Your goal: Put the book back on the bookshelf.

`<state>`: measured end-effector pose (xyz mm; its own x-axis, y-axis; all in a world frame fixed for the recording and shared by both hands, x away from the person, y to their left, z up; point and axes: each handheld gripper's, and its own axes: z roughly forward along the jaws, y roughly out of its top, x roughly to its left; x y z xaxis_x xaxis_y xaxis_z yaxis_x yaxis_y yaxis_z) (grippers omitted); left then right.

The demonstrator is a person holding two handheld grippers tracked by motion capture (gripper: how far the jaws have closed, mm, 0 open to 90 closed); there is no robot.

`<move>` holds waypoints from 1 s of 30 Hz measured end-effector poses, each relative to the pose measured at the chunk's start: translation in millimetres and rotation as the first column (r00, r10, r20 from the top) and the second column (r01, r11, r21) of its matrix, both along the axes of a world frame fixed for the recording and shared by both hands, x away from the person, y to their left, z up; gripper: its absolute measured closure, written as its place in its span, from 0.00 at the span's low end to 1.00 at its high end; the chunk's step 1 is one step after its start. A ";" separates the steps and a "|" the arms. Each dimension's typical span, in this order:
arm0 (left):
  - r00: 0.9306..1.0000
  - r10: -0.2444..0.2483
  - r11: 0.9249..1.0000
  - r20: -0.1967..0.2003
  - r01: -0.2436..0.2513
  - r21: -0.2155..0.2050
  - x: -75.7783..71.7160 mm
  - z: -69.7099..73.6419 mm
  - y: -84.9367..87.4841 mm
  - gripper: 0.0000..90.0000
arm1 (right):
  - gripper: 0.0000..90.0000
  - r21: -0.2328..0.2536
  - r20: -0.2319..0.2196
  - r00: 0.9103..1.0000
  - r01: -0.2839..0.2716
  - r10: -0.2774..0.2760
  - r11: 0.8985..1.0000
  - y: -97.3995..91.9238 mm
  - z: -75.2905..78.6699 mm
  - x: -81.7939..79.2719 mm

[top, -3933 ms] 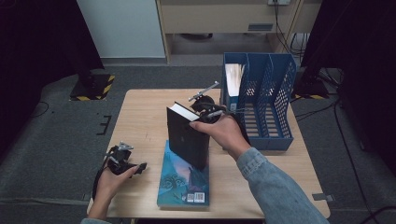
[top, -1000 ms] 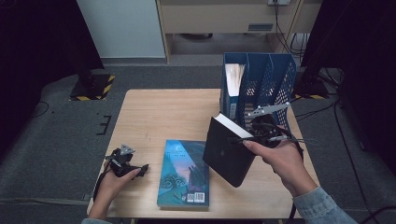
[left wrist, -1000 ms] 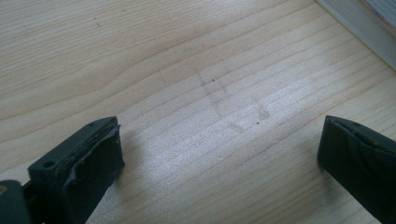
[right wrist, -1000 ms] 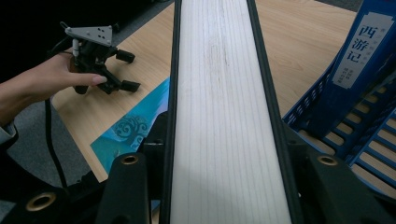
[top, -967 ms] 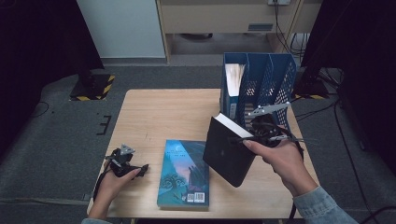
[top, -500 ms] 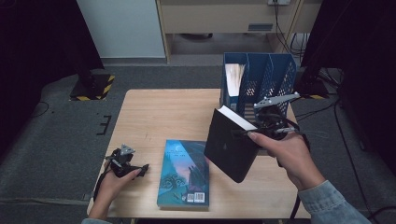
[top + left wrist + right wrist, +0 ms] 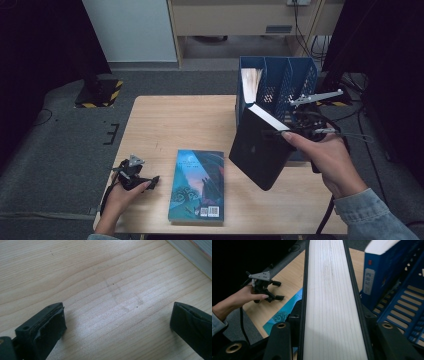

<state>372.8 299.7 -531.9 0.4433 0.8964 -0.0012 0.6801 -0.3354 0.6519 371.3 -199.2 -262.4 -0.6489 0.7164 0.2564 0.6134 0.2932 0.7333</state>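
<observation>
My right gripper (image 7: 295,131) is shut on a thick black-covered book (image 7: 259,146), held tilted in the air just in front of the blue file rack (image 7: 300,80). In the right gripper view the book's white page edge (image 7: 329,300) runs up between the two jaws. A teal-covered book (image 7: 197,185) lies flat on the wooden table (image 7: 175,120). My left gripper (image 7: 150,181) rests open on the table at the front left, beside the teal book; in the left gripper view its fingers (image 7: 47,325) stand wide apart over bare wood.
The blue file rack stands at the table's right rear, with a book (image 7: 250,82) upright in its left slot; in the right gripper view a blue-spined book (image 7: 377,270) stands in the rack. Dark floor surrounds the table.
The right gripper has lifted the black book and carried it right and back, closer to the rack. The left gripper and the teal book have stayed put.
</observation>
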 end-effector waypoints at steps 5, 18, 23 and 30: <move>1.000 -0.005 1.000 -0.003 0.005 0.001 0.8 0.3 0.1 0.00 | 0.58 0.013 -0.008 0.999 0.042 -0.042 0.999 -17.6 2.3 4.3; 1.000 -0.012 1.000 -0.004 0.012 0.005 1.6 0.6 0.3 0.00 | 0.58 -0.022 -0.012 0.990 0.141 -0.142 0.990 -56.5 11.6 12.8; 1.000 -0.012 1.000 -0.006 0.012 0.005 1.8 0.5 0.2 0.00 | 0.58 -0.028 -0.011 0.984 0.180 -0.181 0.983 -72.6 11.6 17.0; 1.000 -0.012 1.000 -0.006 0.012 0.005 1.8 0.5 0.3 0.00 | 0.58 -0.045 -0.010 0.967 0.255 -0.255 0.966 -93.0 10.3 25.5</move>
<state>374.6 300.0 -531.3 0.4542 0.8909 0.0008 0.6798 -0.3471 0.6460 396.8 -292.2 -252.1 -0.4395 0.8682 0.2303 0.6831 0.1566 0.7133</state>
